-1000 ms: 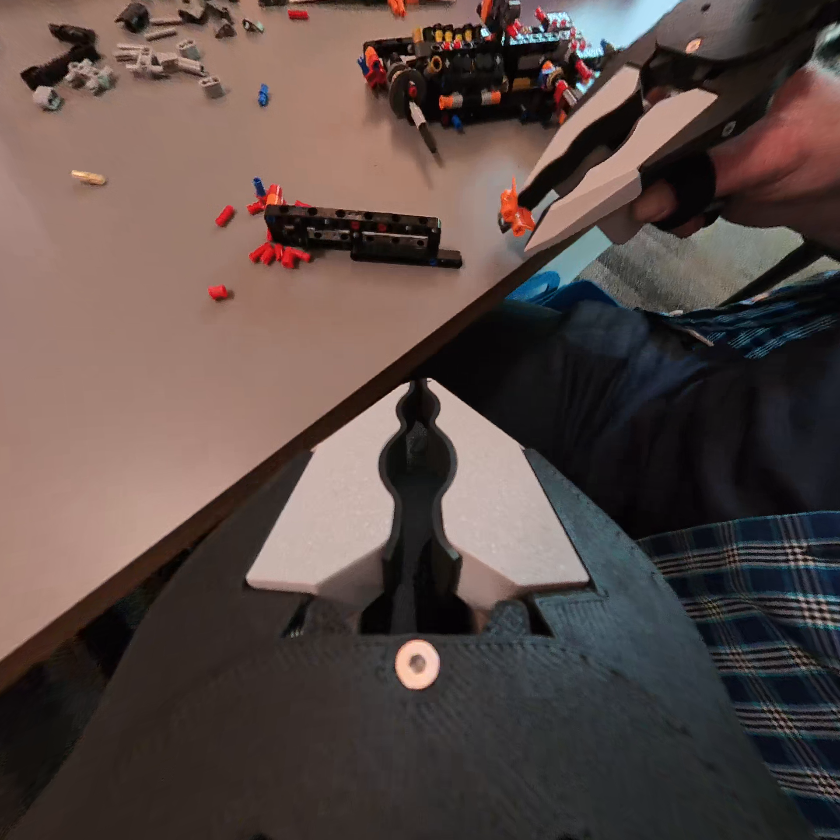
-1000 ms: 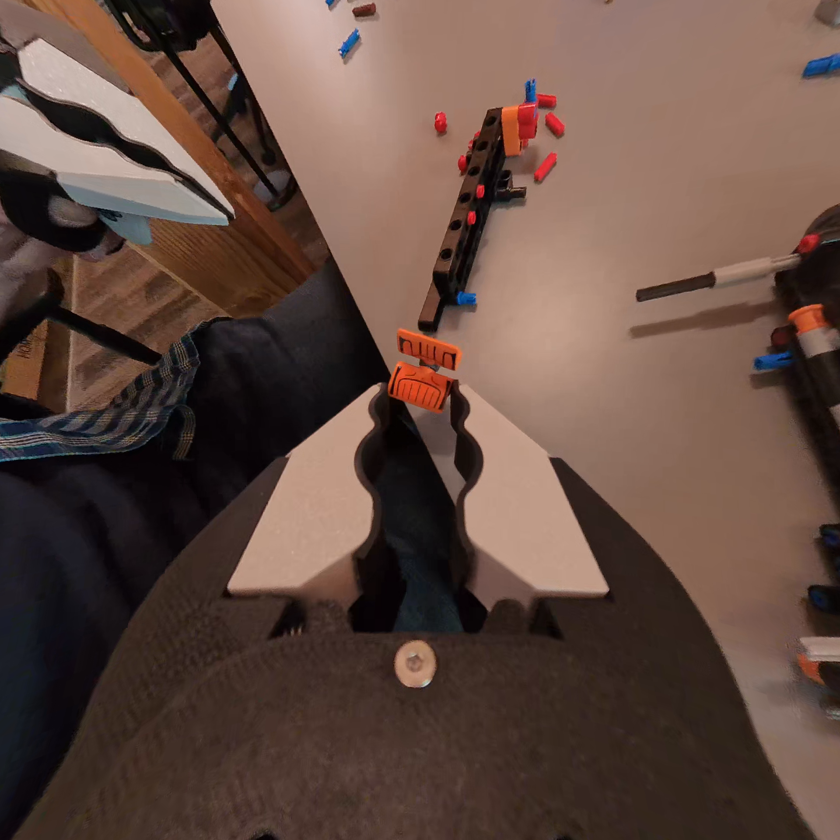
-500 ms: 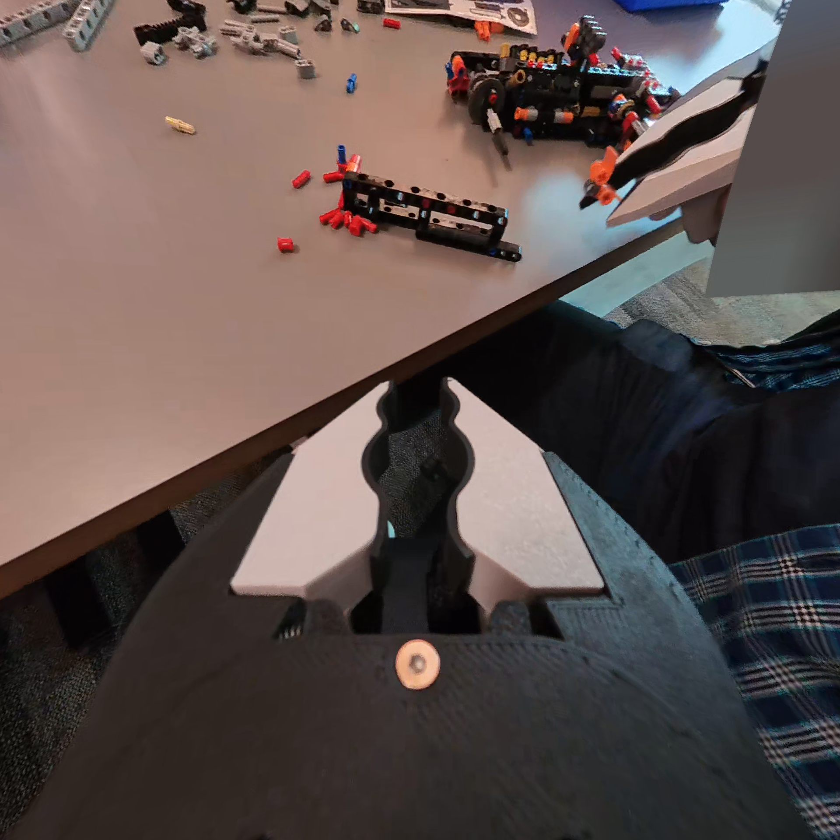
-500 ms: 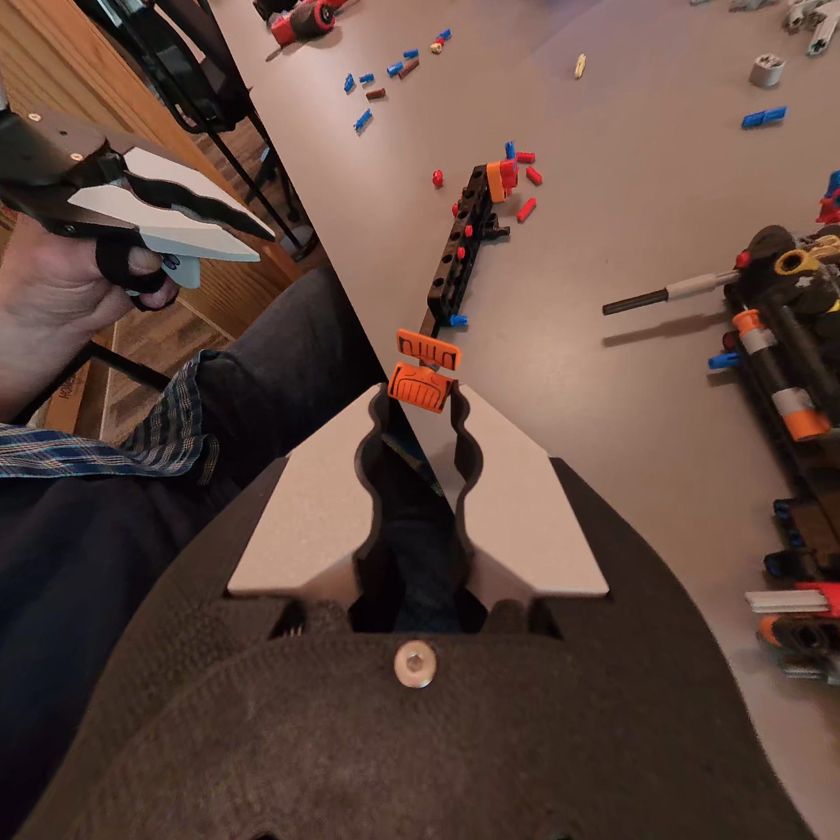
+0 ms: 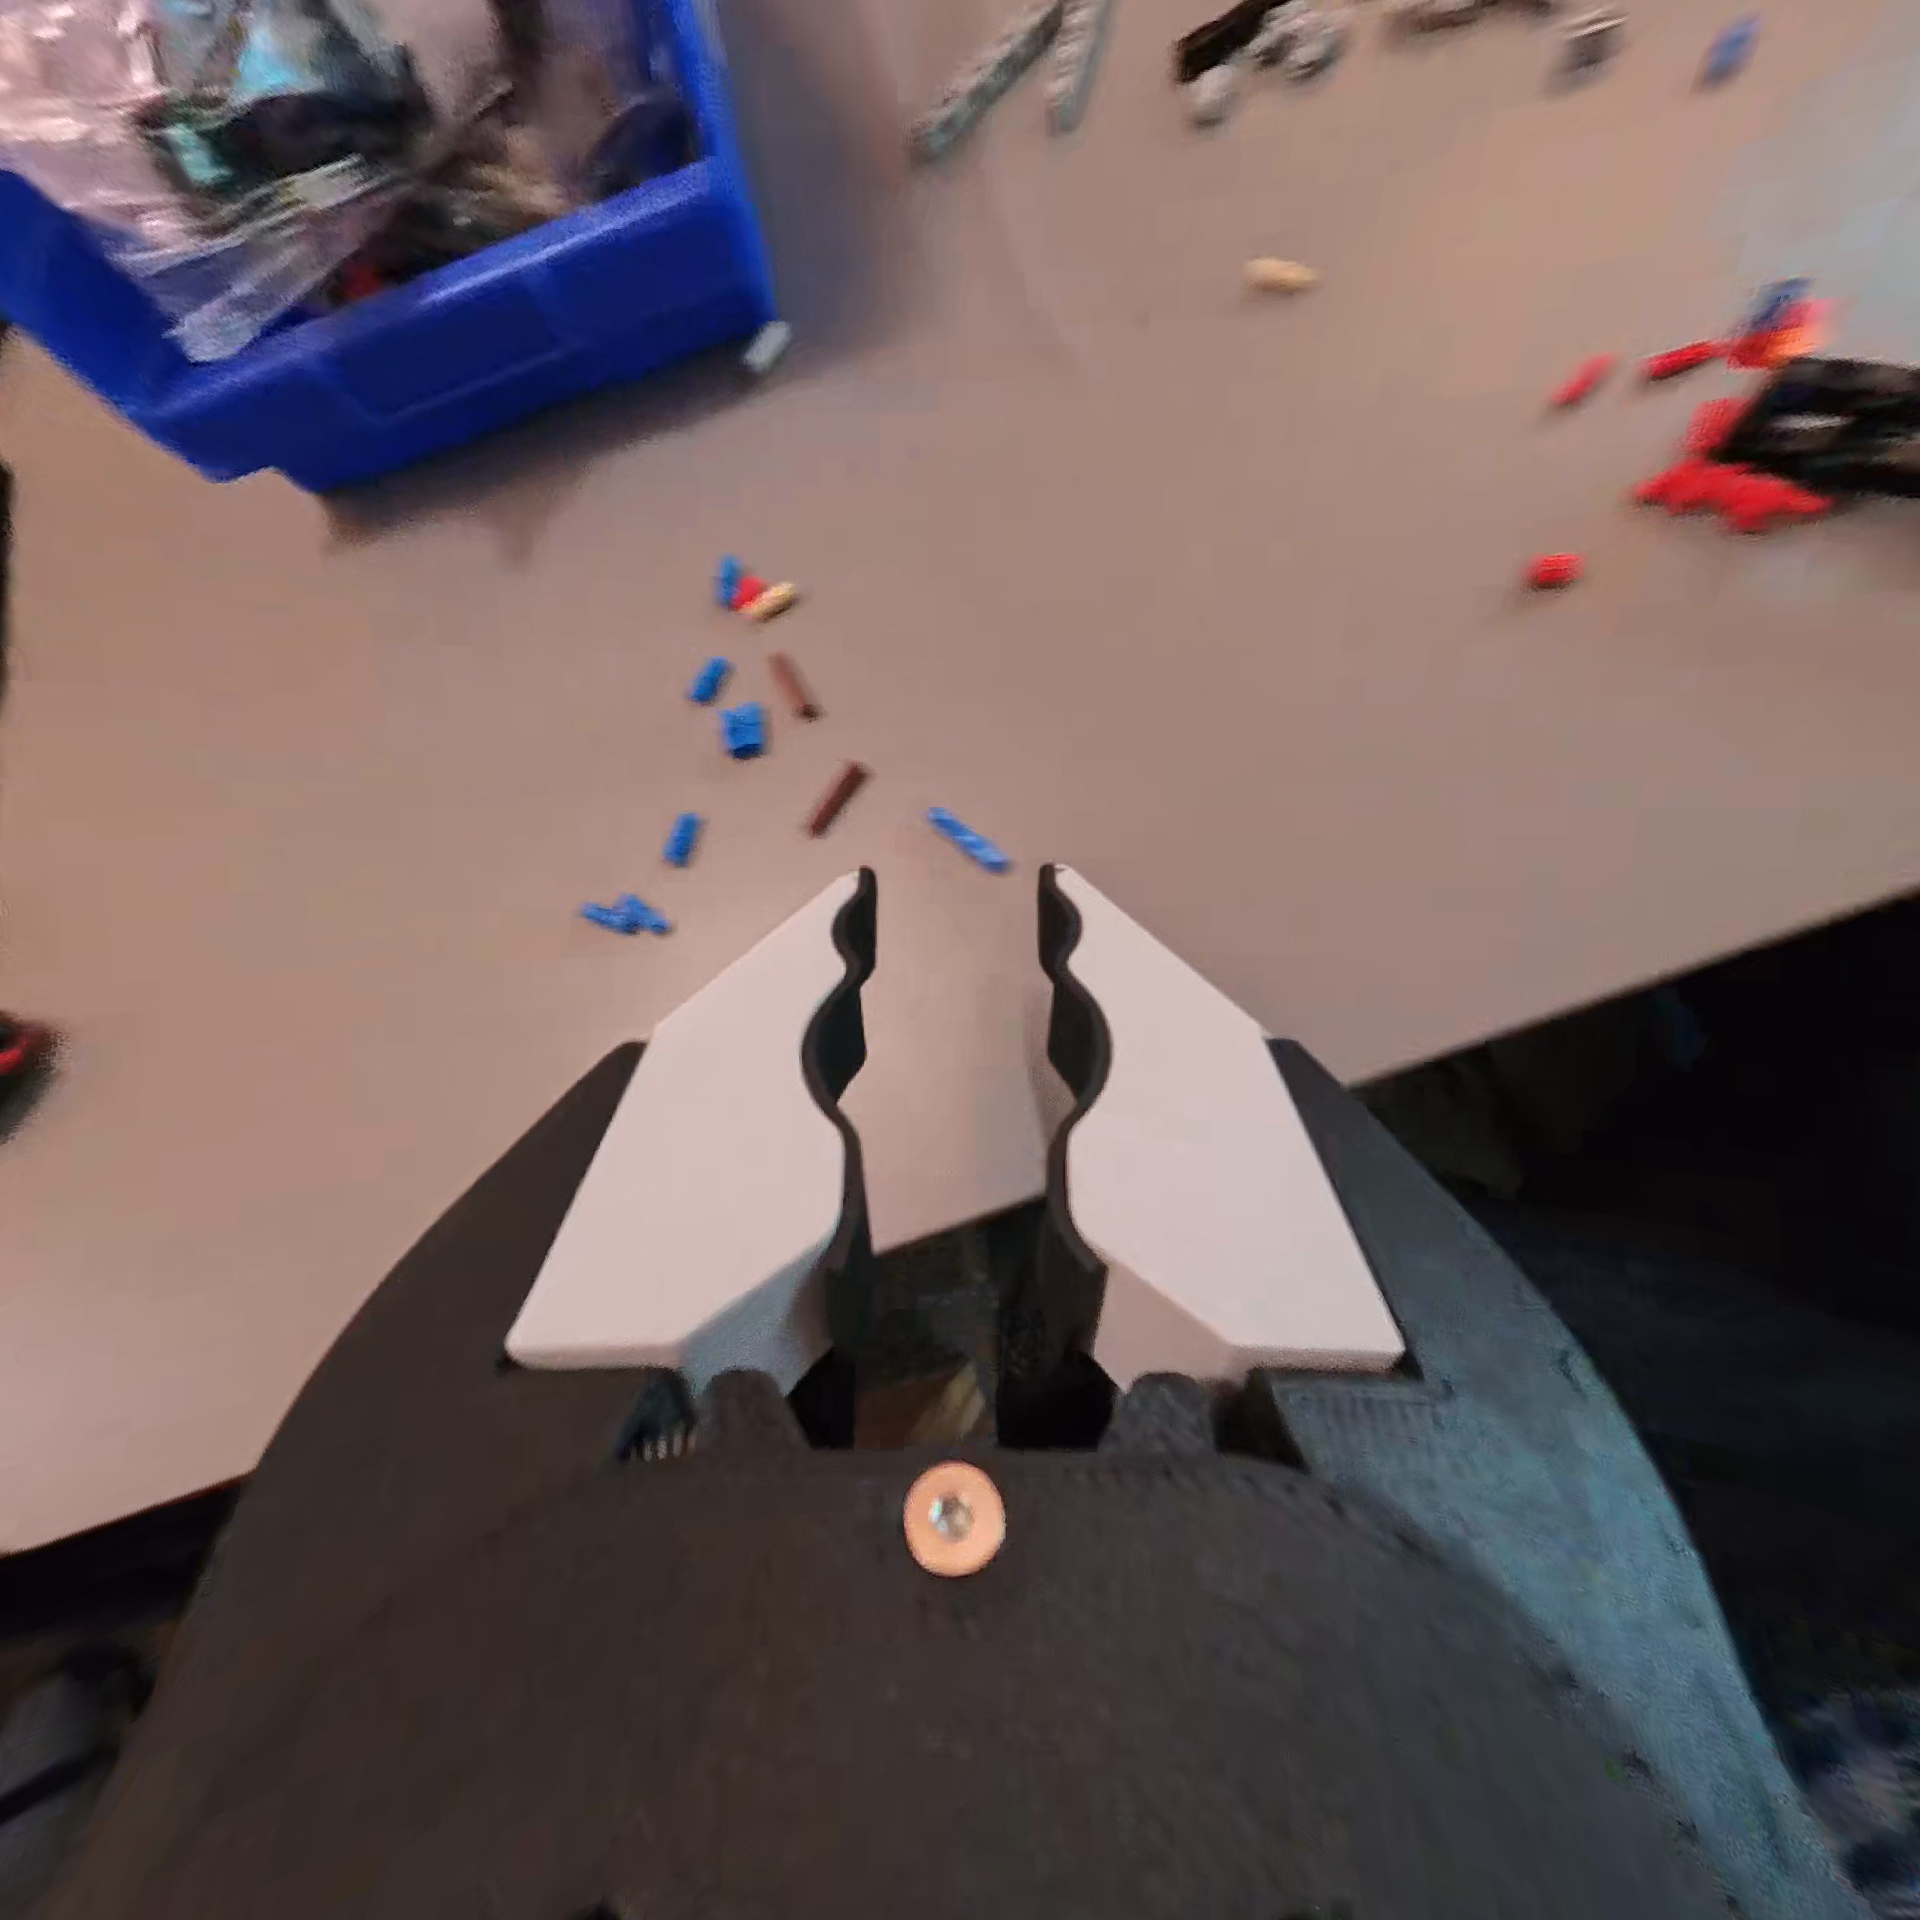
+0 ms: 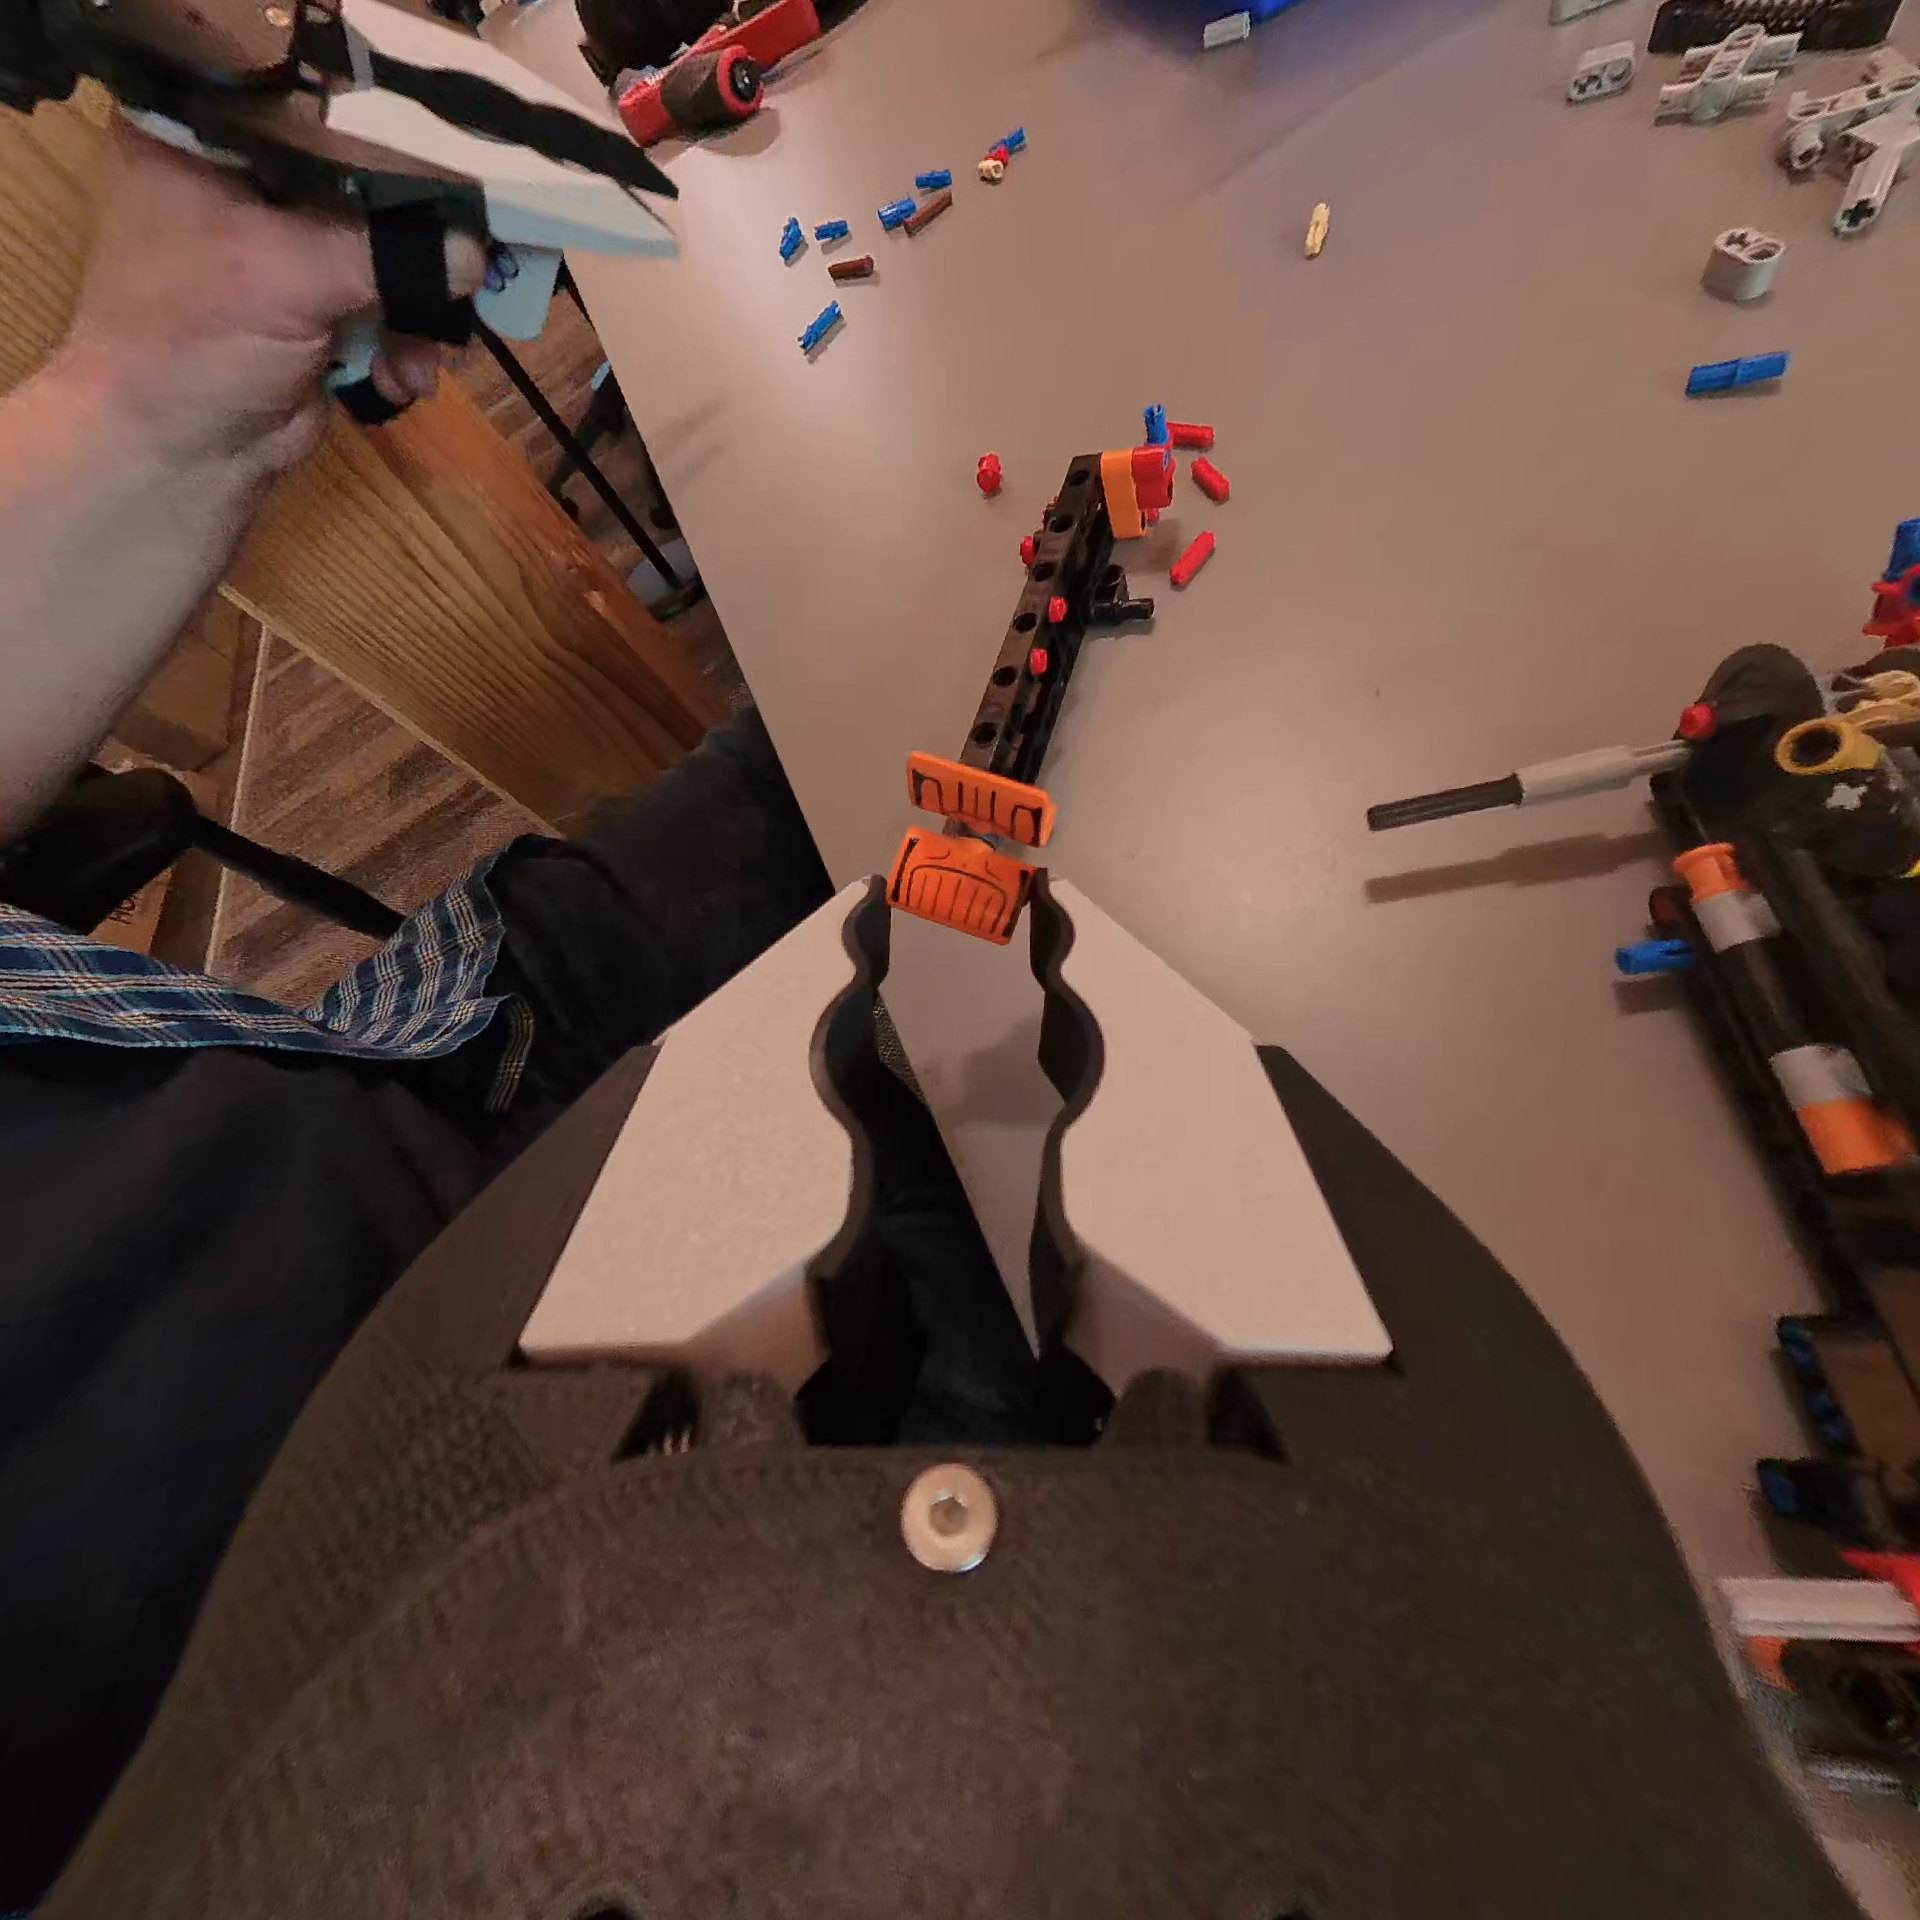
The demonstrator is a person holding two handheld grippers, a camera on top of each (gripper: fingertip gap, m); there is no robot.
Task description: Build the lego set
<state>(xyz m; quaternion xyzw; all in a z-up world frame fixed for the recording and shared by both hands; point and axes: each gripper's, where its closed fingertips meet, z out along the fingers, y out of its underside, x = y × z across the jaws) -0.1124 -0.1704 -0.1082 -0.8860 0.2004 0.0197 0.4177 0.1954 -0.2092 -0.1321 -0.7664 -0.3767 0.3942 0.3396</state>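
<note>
My right gripper point(image 6: 958, 883) is shut on an orange lego piece point(image 6: 961, 883) with a second orange part point(image 6: 977, 808) joined at its far end, held above the table's near edge. A black beam assembly point(image 6: 1049, 613) with red pins lies just beyond it. My left gripper point(image 5: 956, 873) is open and empty, hovering over scattered blue pins point(image 5: 966, 837) and brown pins point(image 5: 836, 798); it also shows in the right wrist view point(image 6: 623, 208) at upper left. The larger black model point(image 6: 1808, 935) sits at the right.
A blue bin point(image 5: 416, 312) of bagged parts stands at the far left. Loose red pins point(image 5: 1725, 499) and grey connectors point(image 6: 1745, 260) lie about the grey table point(image 5: 1143, 520). A wheeled red and black part point(image 6: 696, 83) is at the far edge. A person's legs are below the table edge. Left tips to right tips: about 30 cm.
My left gripper has swung left from below the table edge to over the blue and brown pins and opened. The right gripper keeps holding the orange piece.
</note>
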